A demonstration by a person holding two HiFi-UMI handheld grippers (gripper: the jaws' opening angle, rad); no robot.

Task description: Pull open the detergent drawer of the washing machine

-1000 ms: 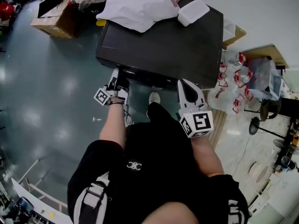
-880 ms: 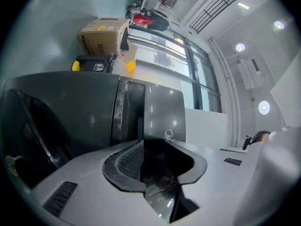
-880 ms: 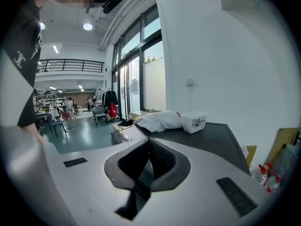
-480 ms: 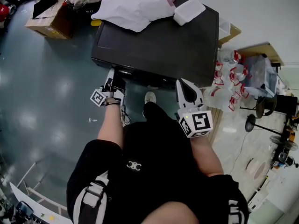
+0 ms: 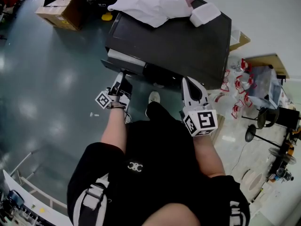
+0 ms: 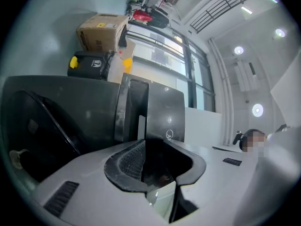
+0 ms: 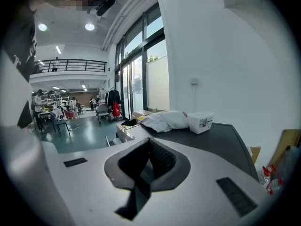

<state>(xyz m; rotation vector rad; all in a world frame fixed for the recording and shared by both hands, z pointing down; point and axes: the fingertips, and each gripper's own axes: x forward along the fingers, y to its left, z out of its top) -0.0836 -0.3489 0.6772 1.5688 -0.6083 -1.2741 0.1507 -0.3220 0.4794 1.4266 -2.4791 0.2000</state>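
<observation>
Left gripper [image 5: 121, 79]: jaws closed on the dark front panel of the detergent drawer [image 5: 123, 60]. In the left gripper view the panel [image 6: 160, 105] stands upright between the two pads and runs away from the gripper [image 6: 149, 147].
Detergent drawer: directly ahead of the left gripper, standing partly out of the front of the washing machine [image 5: 178, 41] at its left corner. A pale tray part shows behind the dark panel.
Right gripper [image 5: 189, 84]: jaws brought together, nothing between them in the right gripper view [image 7: 149, 147]. It hangs in front of the machine, not touching it, well to the right of the left gripper.
Washing machine: just beyond both grippers. Its dark flat top [image 7: 211, 140] spreads ahead of the right gripper, and its dark body [image 6: 70, 107] fills the space left of the left gripper's jaws.
White plastic bag [image 5: 155, 4]: lies on the far part of the machine top, beyond both grippers [image 7: 164, 120].
White box [image 5: 204, 14]: on the same top, just right of the bag, far ahead of the right gripper [image 7: 201, 122].
Cardboard box [image 5: 63, 13]: on the floor, far beyond the left gripper and to its left [image 6: 101, 32].
Shoe [image 5: 154, 98]: on the floor between the two grippers, below the machine front.
</observation>
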